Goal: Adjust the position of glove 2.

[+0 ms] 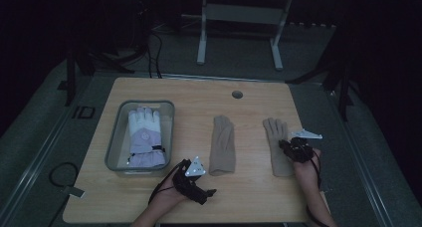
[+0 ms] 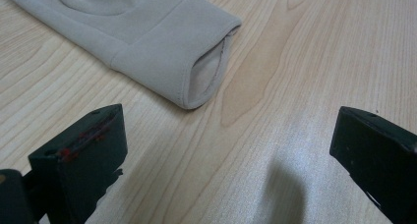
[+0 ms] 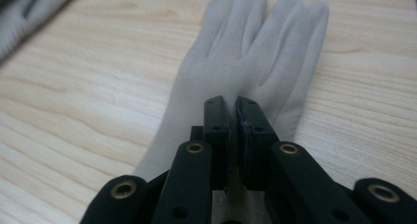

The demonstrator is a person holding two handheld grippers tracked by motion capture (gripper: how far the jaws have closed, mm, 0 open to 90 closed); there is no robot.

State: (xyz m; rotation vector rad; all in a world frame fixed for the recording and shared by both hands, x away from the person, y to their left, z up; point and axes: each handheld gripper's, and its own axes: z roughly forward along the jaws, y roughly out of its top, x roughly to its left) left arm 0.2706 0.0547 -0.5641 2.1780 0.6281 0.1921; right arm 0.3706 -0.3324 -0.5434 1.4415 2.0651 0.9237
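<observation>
Two beige gloves lie flat on the wooden table [image 1: 174, 95]. The middle glove [image 1: 222, 145] has its open cuff [image 2: 206, 71] facing my left gripper [image 1: 203, 182], which hovers low just short of it. That left gripper [image 2: 228, 135] is open wide, with bare wood between its jaws. The right glove [image 1: 276, 137] lies fingers away from me. My right gripper [image 1: 288, 146] sits over its palm, and the right gripper [image 3: 235, 103] has its jaws pressed together above the glove [image 3: 246, 52]. Whether fabric is pinched is hidden.
A clear plastic bin [image 1: 115, 142] stands at the table's left, holding a white and purple padded glove [image 1: 144, 137]. A round hole [image 1: 237, 94] marks the table's far edge. Beyond the table stands a white frame [image 1: 239, 18] on dark floor.
</observation>
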